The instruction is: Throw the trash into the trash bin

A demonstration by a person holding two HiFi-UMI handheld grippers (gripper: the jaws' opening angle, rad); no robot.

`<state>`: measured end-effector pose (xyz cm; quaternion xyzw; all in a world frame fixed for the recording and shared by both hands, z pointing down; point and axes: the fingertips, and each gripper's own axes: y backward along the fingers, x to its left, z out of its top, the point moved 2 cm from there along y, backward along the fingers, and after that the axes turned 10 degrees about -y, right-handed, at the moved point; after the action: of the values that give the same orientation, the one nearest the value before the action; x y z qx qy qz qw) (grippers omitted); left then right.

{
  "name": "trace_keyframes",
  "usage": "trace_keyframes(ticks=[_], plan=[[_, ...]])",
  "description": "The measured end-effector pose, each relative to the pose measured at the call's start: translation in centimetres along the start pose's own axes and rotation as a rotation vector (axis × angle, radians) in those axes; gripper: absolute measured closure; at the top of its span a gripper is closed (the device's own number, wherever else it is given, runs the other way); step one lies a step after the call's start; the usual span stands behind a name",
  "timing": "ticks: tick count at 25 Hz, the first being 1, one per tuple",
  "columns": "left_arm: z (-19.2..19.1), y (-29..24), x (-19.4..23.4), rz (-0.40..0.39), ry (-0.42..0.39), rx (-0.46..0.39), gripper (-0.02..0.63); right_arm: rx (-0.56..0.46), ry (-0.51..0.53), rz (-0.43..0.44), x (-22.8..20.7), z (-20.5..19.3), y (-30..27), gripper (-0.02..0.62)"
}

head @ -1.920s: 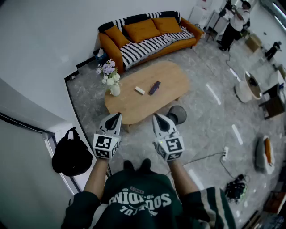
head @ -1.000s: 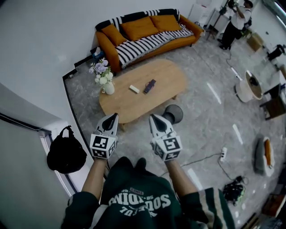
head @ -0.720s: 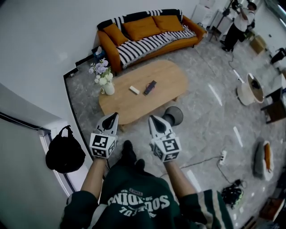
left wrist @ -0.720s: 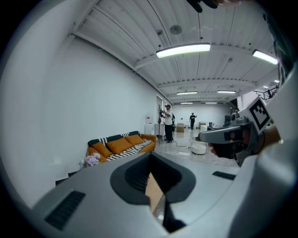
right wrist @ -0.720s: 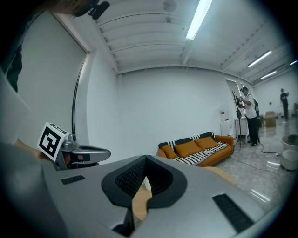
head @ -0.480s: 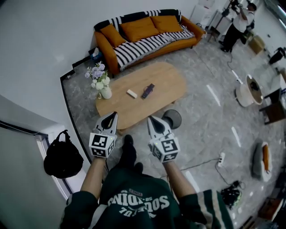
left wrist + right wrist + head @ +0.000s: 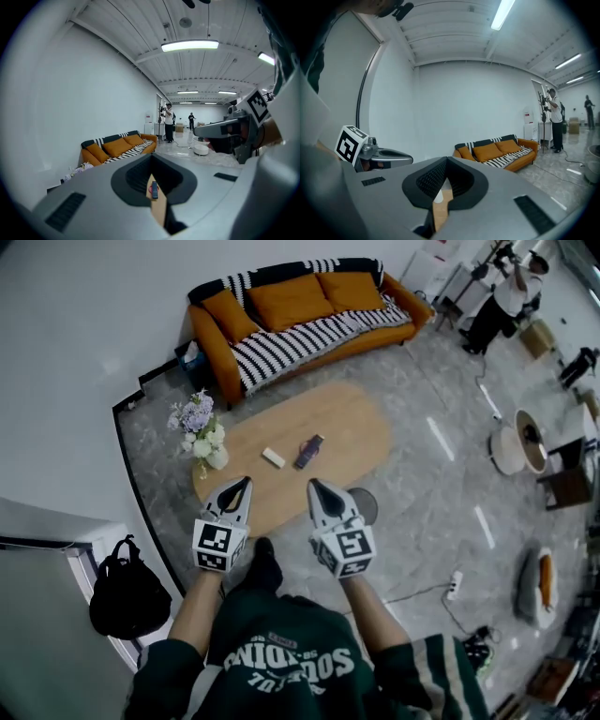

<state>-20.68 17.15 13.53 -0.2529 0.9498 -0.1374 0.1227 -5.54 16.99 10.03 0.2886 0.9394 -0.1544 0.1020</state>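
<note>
While both pairs of jaws are pressed together with nothing in them, the left gripper [image 7: 243, 484] and the right gripper [image 7: 313, 487] hang side by side over the floor at the near edge of the oval coffee table [image 7: 352, 427]. Two small pieces lie on that table, and I take them for the trash. A white block [image 7: 273, 457] sits at one o'clock of the left gripper, its long axis running from ten to four o'clock. A dark slim bar [image 7: 308, 451] sits at twelve o'clock of the right gripper, lying from seven to one o'clock. Each is near its gripper but clearly apart from it; the right gripper is nearer the bar, the left nearer the block. In the left gripper view the slit between the closed jaws shows the bar dead ahead, while in the right gripper view the slit frames the block. A dark round container [image 7: 367, 504], probably the trash bin, stands on the floor at three o'clock of the right gripper. That gripper covers its near side, so its mouth is not plain. What the bar is, and the reddish patch beside it, I cannot make out.
</note>
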Motion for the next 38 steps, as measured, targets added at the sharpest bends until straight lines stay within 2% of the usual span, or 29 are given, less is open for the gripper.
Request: trace_keyframes(ticks=[3,9,21,28,38], plan=[[0.2,-2.1,1.7,-0.020,-0.018,0.001,0.606,0.020,0.025,0.000,-0.3,0.5,-2.6,0.597],[0.4,-5.7,3.8,-0.045,-0.005,-0.002,0.606,0.060,0.036,0.004,-1.6,0.6,-6.2,0.597],[-0.5,-10.5,4.2,-0.045,0.041,0.015,0.606,0.083,0.055,0.057,-5.2,0.2,-10.5,0.597],[-3.8,-14.1,4.1,-0.034,0.050,0.031,0.606,0.113,0.028,0.093,-8.1,-2.7,-13.5,0.597],[-13.5,-19.4,4.7,0.016,0.106,0.096,0.606,0.194,0.043,0.165,-11.4,-12.0,-20.2,0.597]])
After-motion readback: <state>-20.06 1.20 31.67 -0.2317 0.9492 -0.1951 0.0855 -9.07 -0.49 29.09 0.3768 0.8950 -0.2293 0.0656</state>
